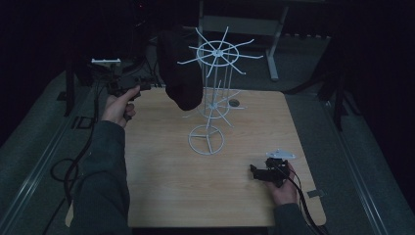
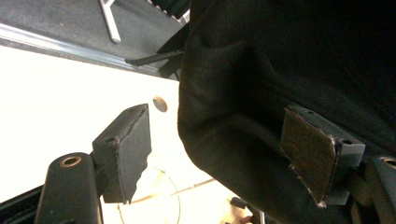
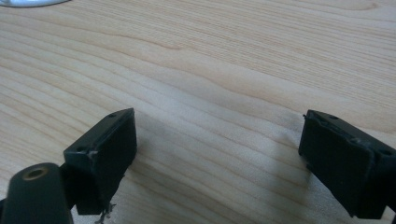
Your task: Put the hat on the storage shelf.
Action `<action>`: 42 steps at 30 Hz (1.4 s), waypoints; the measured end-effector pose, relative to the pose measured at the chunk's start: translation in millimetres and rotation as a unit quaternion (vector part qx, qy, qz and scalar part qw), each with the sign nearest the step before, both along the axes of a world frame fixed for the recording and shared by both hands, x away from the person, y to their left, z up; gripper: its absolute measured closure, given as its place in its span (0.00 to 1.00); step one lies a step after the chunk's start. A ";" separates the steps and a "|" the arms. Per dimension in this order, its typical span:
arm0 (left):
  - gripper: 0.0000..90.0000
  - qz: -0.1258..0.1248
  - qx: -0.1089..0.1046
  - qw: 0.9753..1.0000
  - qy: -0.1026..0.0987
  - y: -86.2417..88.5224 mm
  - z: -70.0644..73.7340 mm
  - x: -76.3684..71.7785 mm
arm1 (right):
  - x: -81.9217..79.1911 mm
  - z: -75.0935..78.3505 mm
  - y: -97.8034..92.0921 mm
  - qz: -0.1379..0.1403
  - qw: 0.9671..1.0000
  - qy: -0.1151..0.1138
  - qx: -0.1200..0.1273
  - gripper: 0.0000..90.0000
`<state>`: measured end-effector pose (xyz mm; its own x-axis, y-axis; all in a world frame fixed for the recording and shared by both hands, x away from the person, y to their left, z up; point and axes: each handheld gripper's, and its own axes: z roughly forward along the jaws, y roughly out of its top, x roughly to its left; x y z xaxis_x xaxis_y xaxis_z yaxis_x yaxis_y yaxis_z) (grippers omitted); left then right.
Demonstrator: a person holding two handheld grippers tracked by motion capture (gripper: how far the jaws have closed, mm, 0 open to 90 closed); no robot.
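A white wire rack [image 1: 215, 78] with a round base and spoked hook arms stands at the middle of the wooden table [image 1: 161, 186]. A black fabric item [image 1: 182, 73], like a soft hat, hangs from the rack's left arms. My left gripper [image 1: 149, 87] is raised at the fabric's left side. In the left gripper view the left gripper [image 2: 219, 154] is open, and the black fabric [image 2: 261, 70] hangs partly between its jaws. My right gripper [image 1: 257, 171] rests low at the table's front right. In the right gripper view the right gripper [image 3: 217, 154] is open over bare wood.
A round hole [image 1: 234, 103] sits in the table behind the rack, also seen as a hole [image 2: 160, 103] in the left gripper view. A grey desk frame [image 1: 276, 44] stands beyond the table. Cables trail off both grippers toward the front edge.
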<state>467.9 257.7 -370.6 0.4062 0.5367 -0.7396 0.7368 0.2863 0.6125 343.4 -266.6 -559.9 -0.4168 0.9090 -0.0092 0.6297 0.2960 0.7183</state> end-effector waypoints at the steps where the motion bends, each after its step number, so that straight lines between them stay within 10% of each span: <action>1: 0.30 0.000 0.000 1.000 0.000 0.0 0.0 0.0 | 0.0 0.0 0.0 0.000 1.000 0.000 0.000 0.12; 19: 0.42 0.003 0.063 0.998 -0.021 -0.3 1.4 -4.7 | -0.1 0.0 0.1 0.000 1.000 0.001 0.001 0.12; 42: 0.46 0.026 0.205 0.977 -0.048 -6.8 -8.4 -29.9 | -0.1 0.0 0.1 0.000 1.000 0.000 0.000 0.12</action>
